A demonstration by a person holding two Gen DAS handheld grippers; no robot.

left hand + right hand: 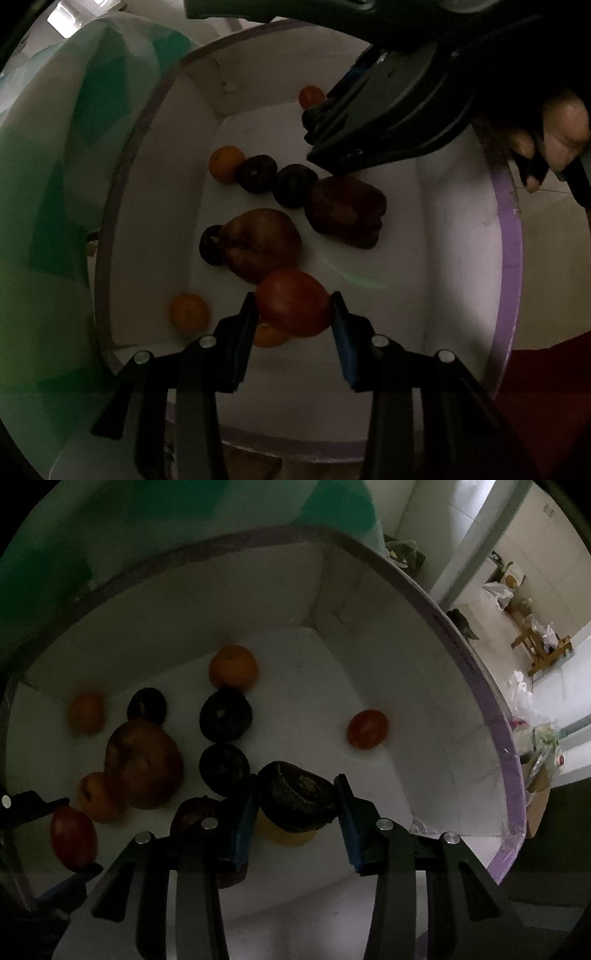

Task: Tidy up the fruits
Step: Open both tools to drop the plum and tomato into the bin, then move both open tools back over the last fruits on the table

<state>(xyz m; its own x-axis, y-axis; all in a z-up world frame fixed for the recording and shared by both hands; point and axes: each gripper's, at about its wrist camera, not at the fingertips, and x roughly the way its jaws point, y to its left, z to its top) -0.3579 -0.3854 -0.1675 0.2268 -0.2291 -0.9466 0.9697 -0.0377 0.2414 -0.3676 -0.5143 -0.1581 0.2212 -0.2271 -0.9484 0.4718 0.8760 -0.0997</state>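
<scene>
- Dim light fills a deep white foam box with a purple-taped rim [511, 760]; pale floor tiles and a small wooden stool [543, 646] show beyond its wall.
- My left gripper [294, 314] is clamped on a smooth red tomato-like fruit [293, 308], held low over the box floor, I judge so it can be set down gently.
- My right gripper [297, 803] pinches a dark, rough-skinned round fruit [297, 801], pointed steeply down into the same box.
- Both hang inside the walls, so releasing should drop each fruit among the others.
- Already lying in the box: a large brown pear-shaped fruit [144, 764], two dark round fruits [226, 714] touching in a row, several oranges [233, 666], and a small red fruit [367, 728] apart near the far wall.
- A blocky dark red fruit [347, 212] lies just below my right gripper in the left view.
</scene>
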